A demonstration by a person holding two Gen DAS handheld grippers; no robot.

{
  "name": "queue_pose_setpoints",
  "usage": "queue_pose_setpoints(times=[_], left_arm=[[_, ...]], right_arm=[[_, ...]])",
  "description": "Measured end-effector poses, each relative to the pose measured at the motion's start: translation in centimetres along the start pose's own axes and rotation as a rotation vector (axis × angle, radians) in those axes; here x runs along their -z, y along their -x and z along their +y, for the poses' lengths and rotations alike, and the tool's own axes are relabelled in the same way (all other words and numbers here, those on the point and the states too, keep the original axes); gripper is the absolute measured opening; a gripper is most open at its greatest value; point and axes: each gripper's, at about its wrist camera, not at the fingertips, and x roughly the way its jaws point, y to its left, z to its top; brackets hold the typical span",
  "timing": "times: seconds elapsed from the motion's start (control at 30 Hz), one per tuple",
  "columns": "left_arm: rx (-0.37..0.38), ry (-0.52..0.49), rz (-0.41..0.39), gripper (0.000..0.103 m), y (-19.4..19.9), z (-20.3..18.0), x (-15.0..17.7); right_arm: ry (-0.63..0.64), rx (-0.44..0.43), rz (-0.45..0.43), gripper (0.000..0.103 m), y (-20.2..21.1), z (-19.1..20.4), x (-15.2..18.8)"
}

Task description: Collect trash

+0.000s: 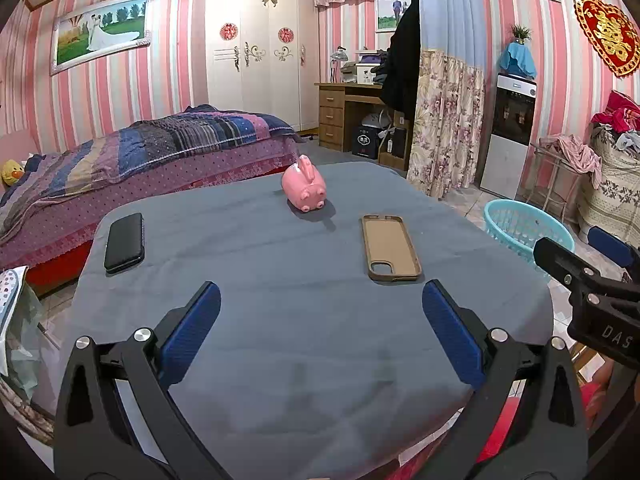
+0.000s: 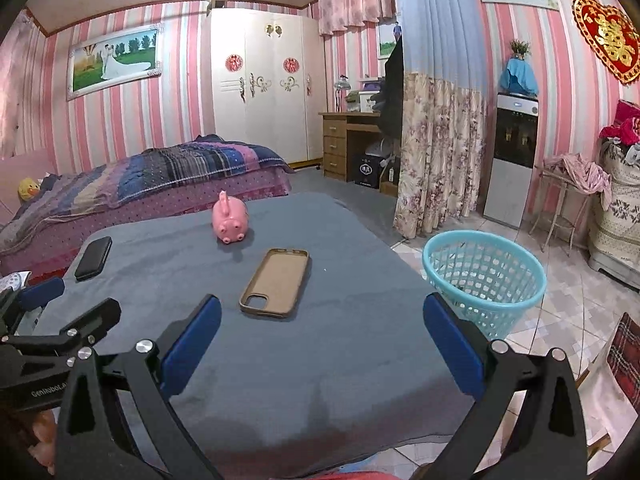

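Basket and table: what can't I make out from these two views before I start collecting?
- Basket floor: hidden by its own rim and mesh in the right wrist view; cut off by the right gripper in the left wrist view.
- Table near edge: hidden behind the left gripper.
- Phone case underside: faces down.

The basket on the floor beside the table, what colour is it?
Light turquoise blue, with an open mesh wall. The basket shows best in the right wrist view.

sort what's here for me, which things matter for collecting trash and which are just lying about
For the job: basket on the floor, left gripper, right gripper, both open and empty.

Just lying about: phone, phone case, pink pig, all on the table. No obvious trash in sight.
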Motion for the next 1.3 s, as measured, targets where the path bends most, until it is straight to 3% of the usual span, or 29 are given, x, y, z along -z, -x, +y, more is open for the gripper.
queue_pose_setpoints(times=[1.3], left_arm=[[-0.02,0.004,-0.041,0.098,1.7,0.7,-0.4]], right_arm=[[0.039,-0.002,-0.037,0.099,1.1,0.3,-0.6]])
